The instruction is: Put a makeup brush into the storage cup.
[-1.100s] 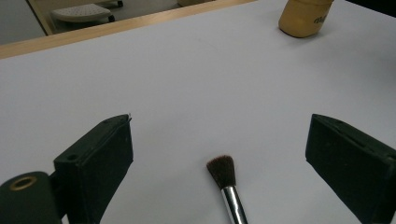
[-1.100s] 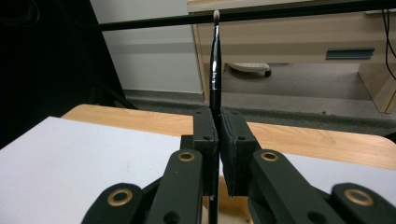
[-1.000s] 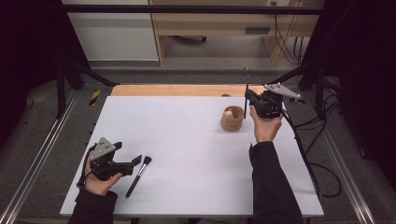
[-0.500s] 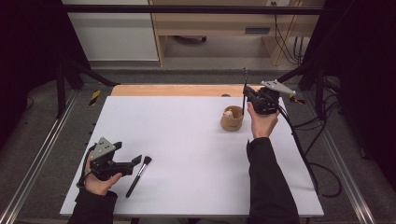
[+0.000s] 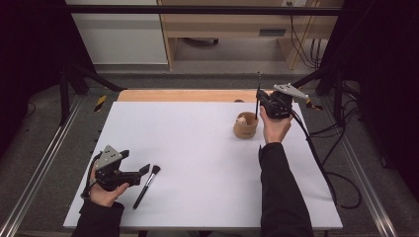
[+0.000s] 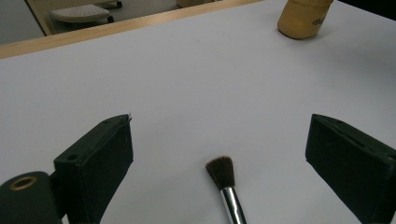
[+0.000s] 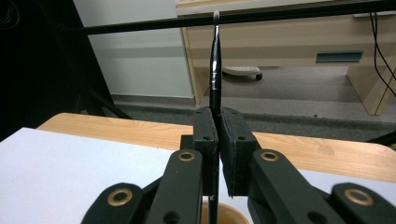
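A makeup brush point(image 5: 146, 180) with a dark handle lies on the white table, bristles point(image 6: 220, 171) pointing away from me. My left gripper point(image 5: 138, 165) rests low at the front left, open, with its jaws wide on either side of the brush head point(image 6: 217, 144). At the far right my right gripper point(image 5: 262, 98) is held up, shut on a thin black brush point(image 7: 215, 60) that stands upright, tip up. A tan wooden cup point(image 5: 245, 125) sits just below and left of it, and its rim point(image 7: 233, 215) shows under the jaws. Something pale lies inside the cup.
The white table top point(image 5: 197, 148) ends in a wooden strip point(image 5: 188, 95) at the far edge. Cables point(image 5: 326, 148) trail off the right side. Metal rails point(image 5: 34, 173) run along both sides. A desk and cabinet stand beyond the table.
My right gripper has drifted slightly up and left with the thin brush, toward a spot over the cup. The left gripper and the brush on the table have not moved.
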Available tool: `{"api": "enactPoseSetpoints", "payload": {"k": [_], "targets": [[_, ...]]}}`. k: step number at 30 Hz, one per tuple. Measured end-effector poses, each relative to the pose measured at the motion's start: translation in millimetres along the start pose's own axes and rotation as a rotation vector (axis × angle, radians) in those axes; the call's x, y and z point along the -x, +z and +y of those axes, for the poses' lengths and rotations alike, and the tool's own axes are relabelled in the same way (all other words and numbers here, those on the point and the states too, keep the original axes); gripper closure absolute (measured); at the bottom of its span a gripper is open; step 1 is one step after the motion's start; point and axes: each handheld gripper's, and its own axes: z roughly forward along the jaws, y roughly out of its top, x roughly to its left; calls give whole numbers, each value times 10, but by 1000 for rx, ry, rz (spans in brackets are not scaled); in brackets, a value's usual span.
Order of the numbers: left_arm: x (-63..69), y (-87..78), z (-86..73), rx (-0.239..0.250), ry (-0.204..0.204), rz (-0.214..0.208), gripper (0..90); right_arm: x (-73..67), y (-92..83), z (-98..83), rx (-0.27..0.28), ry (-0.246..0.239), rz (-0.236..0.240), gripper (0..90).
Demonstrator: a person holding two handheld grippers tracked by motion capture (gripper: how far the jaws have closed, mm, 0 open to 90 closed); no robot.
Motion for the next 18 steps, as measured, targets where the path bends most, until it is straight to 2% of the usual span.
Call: {"api": "enactPoseSetpoints", "payload": {"k": [18], "targets": [[1, 4, -3, 0, -2, -2, 69, 40, 157, -66, -14, 5, -10, 857]]}}
